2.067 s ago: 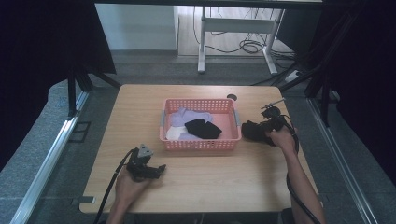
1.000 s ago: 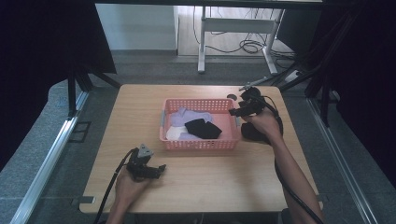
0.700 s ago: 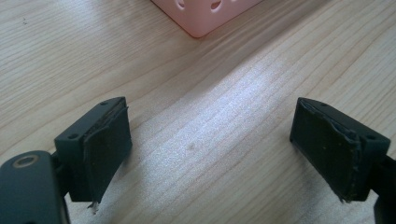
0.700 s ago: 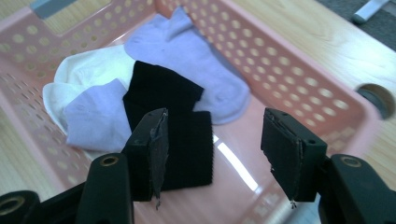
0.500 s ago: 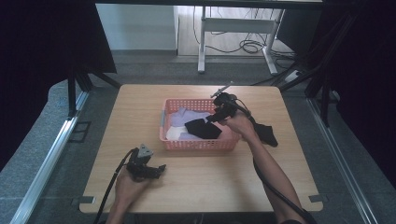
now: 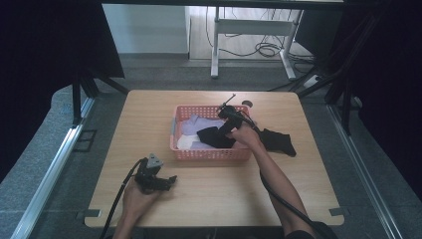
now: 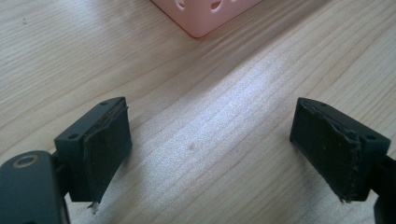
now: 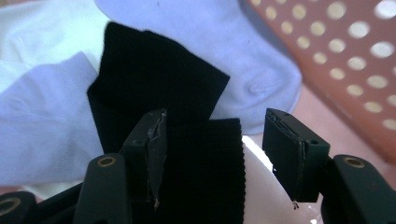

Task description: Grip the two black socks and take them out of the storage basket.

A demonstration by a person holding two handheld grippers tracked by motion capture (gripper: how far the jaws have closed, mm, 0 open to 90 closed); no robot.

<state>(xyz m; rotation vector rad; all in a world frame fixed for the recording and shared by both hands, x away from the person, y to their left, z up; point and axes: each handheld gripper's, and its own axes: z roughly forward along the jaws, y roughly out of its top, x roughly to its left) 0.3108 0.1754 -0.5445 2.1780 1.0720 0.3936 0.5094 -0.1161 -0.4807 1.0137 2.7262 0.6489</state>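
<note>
A pink perforated basket (image 6: 185, 149) stands mid-table with pale lilac socks (image 6: 195, 123), a white one and a black sock (image 6: 214, 137) inside. My right gripper (image 6: 227, 123) reaches into the basket from the right. Its jaws stand open around the ribbed edge of the black sock (image 8: 154, 79), with the lilac socks (image 8: 42, 126) beneath. A second black sock (image 6: 278, 141) lies on the table right of the basket. My left gripper (image 6: 169, 180) rests open on the table near the front left, nothing between its fingers (image 7: 100, 144). A basket corner (image 7: 205, 14) shows ahead of it.
The wooden table (image 6: 149, 114) has bare room on the left and along the front. A small dark round thing (image 6: 248, 104) lies behind the basket. Cables trail from both grippers toward the front edge.
My right gripper left the black sock on the table at the right and swung left into the basket, over the black sock there. The left gripper stayed put.
</note>
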